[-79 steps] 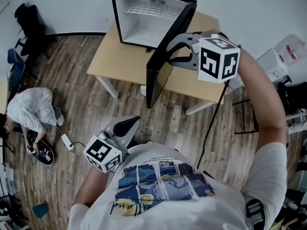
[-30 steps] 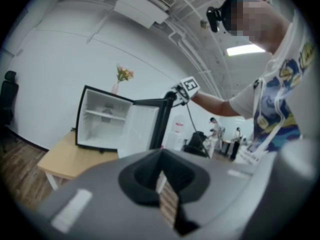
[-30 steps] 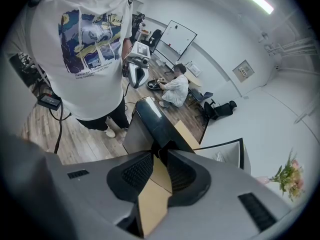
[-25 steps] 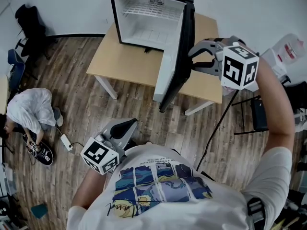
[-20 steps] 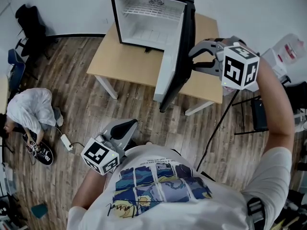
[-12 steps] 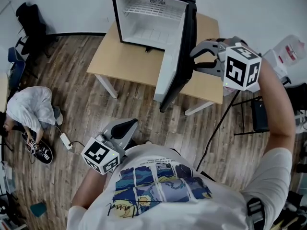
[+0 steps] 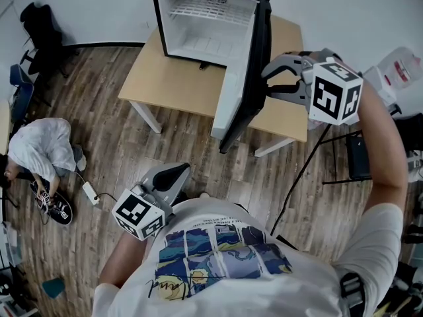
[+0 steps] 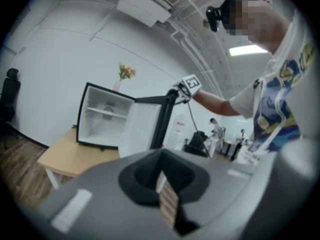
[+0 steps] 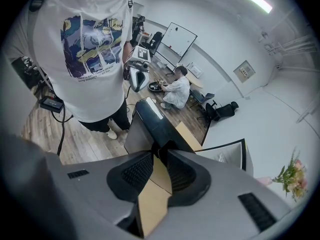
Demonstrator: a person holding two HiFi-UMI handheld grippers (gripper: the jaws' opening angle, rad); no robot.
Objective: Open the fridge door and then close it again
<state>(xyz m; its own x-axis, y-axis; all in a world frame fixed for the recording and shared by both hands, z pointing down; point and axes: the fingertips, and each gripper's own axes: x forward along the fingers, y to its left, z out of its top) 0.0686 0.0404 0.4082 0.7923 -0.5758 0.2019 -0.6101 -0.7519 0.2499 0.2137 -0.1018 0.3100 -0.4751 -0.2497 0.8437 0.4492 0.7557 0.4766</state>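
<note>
Black fridge [image 7: 208, 18] stands at the back of the table [image 7: 168, 78] with its door [image 7: 234, 78] swung wide, white lining facing left and the empty interior exposed. Your right tongs [image 7: 268, 81] are at the door's outer edge, jaws drawn in to a narrow slit and pinched on that edge. Your left tongs [image 7: 173, 175] hang low by your waist, well apart from the fridge, jaws pressed together with nothing between them. Wood floor [image 7: 112, 144] surrounds the table; a person [image 7: 39, 154] crouches at the left.
</note>
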